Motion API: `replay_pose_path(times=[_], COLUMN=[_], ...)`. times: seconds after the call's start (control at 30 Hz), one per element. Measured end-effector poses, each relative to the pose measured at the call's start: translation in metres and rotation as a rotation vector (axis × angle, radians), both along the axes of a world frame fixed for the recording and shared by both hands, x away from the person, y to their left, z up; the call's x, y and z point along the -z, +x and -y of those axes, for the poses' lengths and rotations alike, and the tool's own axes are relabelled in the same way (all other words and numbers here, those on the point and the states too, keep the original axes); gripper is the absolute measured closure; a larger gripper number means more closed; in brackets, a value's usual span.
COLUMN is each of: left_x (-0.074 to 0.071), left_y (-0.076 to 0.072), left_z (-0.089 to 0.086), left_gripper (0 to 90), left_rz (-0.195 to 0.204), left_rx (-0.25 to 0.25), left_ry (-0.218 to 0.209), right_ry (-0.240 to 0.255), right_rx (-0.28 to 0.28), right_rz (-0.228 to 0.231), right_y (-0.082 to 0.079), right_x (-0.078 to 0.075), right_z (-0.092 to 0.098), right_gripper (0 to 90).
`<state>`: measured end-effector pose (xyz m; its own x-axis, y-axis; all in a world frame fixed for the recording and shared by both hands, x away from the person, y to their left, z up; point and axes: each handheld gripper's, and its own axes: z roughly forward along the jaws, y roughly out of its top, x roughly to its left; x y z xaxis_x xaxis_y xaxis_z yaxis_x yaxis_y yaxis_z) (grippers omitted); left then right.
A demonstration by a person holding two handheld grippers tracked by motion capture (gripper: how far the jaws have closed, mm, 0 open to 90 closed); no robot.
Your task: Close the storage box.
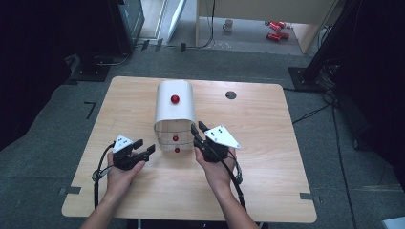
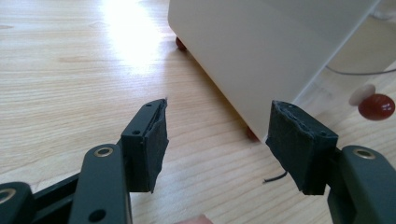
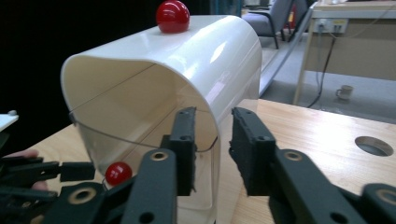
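While the white arched box (image 1: 175, 112) with red knobs stands mid-table (image 1: 267, 143), the right gripper (image 1: 201, 129) sits just beside its front right corner, jaws parted and empty; the left gripper (image 1: 143, 146), near its front left, is likewise spread around nothing.

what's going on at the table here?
A person is working on a white bread-box-style container on a wooden table with a gripper in each hand. The container has a curved white cover with a red knob on top and a clear front with smaller red knobs. The right gripper is at the container's front right edge, its jaws apart on either side of that edge and not clamped. The left gripper is beside the front left corner, jaws open with nothing between them.
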<state>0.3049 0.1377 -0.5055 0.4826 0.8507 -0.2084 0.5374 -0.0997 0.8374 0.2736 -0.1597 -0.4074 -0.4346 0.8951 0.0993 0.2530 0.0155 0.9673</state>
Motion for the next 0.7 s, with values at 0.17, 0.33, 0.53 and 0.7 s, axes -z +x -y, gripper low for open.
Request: replay_pose_path(times=[0.17,0.33,0.53,0.7], left_x=[-0.002,-0.007,-0.008,-0.007], left_y=[-0.004,-0.018,-0.03,-0.037], left_z=[-0.007,-0.022,-0.043,-0.053], left_gripper=[33.4,27.9,13.4,1.7], left_rz=[-0.002,0.005,-0.036,-0.057], left_rx=[0.015,0.038,0.013,0.024], left_ry=[0.007,0.028,0.073,0.093], right_ry=[-0.002,-0.051,-0.056,-0.073], right_rx=[-0.056,-0.02,0.013,0.043], right_rz=[-0.046,-0.065,-0.113,-0.155], right_y=[-0.005,-0.01,-0.017,-0.024], right_x=[0.001,0.009,0.02,0.032], right_z=[0.022,0.052,0.092,0.122], right_gripper=[44.9,27.7,13.8,4.2])
